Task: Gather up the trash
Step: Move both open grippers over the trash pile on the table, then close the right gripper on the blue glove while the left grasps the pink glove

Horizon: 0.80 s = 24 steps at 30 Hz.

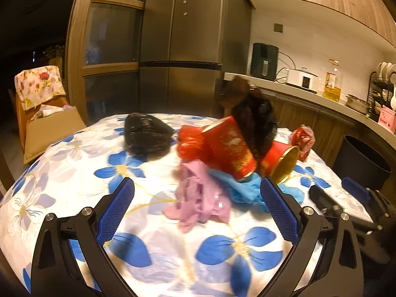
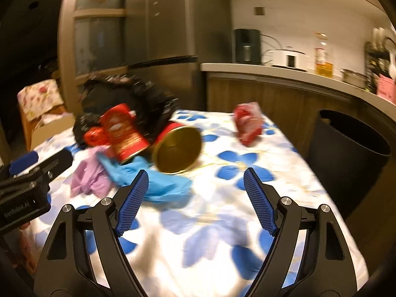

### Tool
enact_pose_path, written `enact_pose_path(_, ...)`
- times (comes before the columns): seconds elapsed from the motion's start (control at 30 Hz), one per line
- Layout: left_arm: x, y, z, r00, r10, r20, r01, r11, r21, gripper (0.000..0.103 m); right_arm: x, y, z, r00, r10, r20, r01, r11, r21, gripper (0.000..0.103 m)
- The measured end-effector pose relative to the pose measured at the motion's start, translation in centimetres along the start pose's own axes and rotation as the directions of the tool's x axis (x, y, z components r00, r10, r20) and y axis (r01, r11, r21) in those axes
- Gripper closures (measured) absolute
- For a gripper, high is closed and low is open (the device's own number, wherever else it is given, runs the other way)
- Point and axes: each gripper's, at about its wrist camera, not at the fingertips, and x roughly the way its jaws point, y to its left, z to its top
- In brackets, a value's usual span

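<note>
A trash pile lies on the flowered tablecloth [image 1: 74, 163]: a red tin [image 1: 230, 146], a second red tin with a gold end [image 1: 284, 159], a pink glove [image 1: 198, 198], a blue glove [image 1: 245, 190], a red bag [image 1: 190, 143], black bags [image 1: 146, 133] and a crumpled red wrapper [image 1: 303, 139]. My left gripper [image 1: 198, 195] is open and empty, just short of the pink glove. My right gripper [image 2: 196, 185] is open and empty, near the blue glove [image 2: 158, 180] and the gold-ended tin [image 2: 177, 146]. The wrapper [image 2: 247, 122] lies far right.
A black bin [image 2: 351, 146] stands off the table's right edge, also in the left wrist view [image 1: 363, 160]. A cardboard box [image 1: 52, 133] and covered chair stand left. A fridge [image 1: 183, 44] and a counter [image 1: 309, 94] with appliances are behind.
</note>
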Motion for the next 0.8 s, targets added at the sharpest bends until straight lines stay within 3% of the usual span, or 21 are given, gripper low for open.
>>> enact_pose_path(0.23,0.3,2.3,0.3,1.000,0.029,0.002,-0.029,0.999,-0.016,0.006,2.7,2.8,0.0,0.995,0.074,-0.060,-0.077,0.996,-0.047,0.039)
enact_pose_path(0.33,0.6,2.8,0.2,0.999,0.038,-0.006,-0.038,0.999,-0.018,0.006,3.7,3.6,-0.2,0.991,0.081,-0.102,-0.089,0.993,-0.075,0.051)
enact_pose_path(0.4,0.6,3.0,0.1,0.999,0.036,-0.010,-0.036,0.999,-0.023,0.006,4.2,3.8,-0.4,0.988,0.089,-0.126,-0.100,0.991,-0.088,0.072)
enact_pose_path(0.47,0.7,2.9,0.1,0.999,0.037,-0.013,-0.037,0.999,-0.018,0.006,4.3,3.9,-0.4,0.986,0.098,-0.133,-0.111,0.990,-0.090,0.083)
enact_pose_path(0.5,0.7,2.9,0.1,0.999,0.035,-0.014,-0.036,0.999,-0.016,0.006,4.3,3.9,-0.4,0.986,0.103,-0.133,-0.115,0.989,-0.089,0.093)
enact_pose_path(0.6,0.9,2.7,0.1,0.999,0.029,-0.020,-0.029,1.000,-0.010,0.006,3.6,3.5,-0.3,0.988,0.110,-0.110,-0.119,0.990,-0.076,0.099)
enact_pose_path(0.8,1.7,1.7,0.1,0.999,0.011,-0.037,-0.011,1.000,0.010,0.006,0.3,1.4,-0.1,0.997,0.076,-0.022,-0.077,0.996,-0.038,0.100)
